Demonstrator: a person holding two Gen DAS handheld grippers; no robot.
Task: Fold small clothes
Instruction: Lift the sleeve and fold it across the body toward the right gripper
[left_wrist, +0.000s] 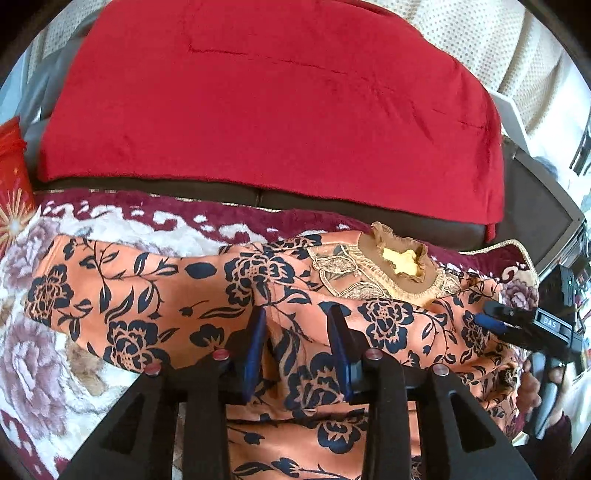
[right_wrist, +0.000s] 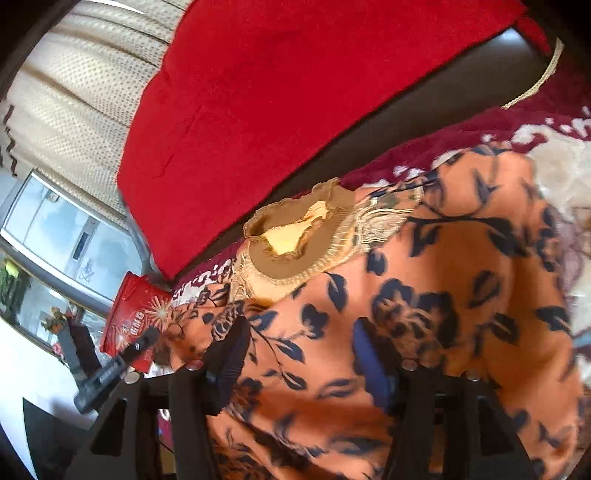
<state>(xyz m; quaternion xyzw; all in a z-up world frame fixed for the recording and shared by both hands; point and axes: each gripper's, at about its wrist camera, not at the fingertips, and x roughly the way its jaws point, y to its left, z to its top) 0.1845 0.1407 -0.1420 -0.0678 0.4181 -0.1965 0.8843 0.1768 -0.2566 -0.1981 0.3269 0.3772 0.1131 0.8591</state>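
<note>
An orange garment (left_wrist: 155, 295) with a dark blue flower print lies spread on a plush floral blanket (left_wrist: 33, 362). Its gold-trimmed neckline (left_wrist: 399, 266) points toward the sofa back. My left gripper (left_wrist: 299, 328) stands open over the middle of the garment, with a low ridge of cloth between its blue pads (left_wrist: 255, 343) and no pad pressing on it. My right gripper (left_wrist: 493, 317) hovers at the garment's right edge, held by a hand (left_wrist: 532, 384). In the right wrist view the right gripper (right_wrist: 301, 350) is open over the blurred orange garment (right_wrist: 461, 258), just below the neckline (right_wrist: 295, 251).
A red cushion cover (left_wrist: 280, 103) drapes over the dark sofa back (left_wrist: 295, 199) behind the garment. A red printed bag (left_wrist: 11, 177) stands at the left end. A cream curtain (right_wrist: 74, 96) and a window (right_wrist: 62, 229) lie beyond. A dark screen (left_wrist: 543, 218) is at the right.
</note>
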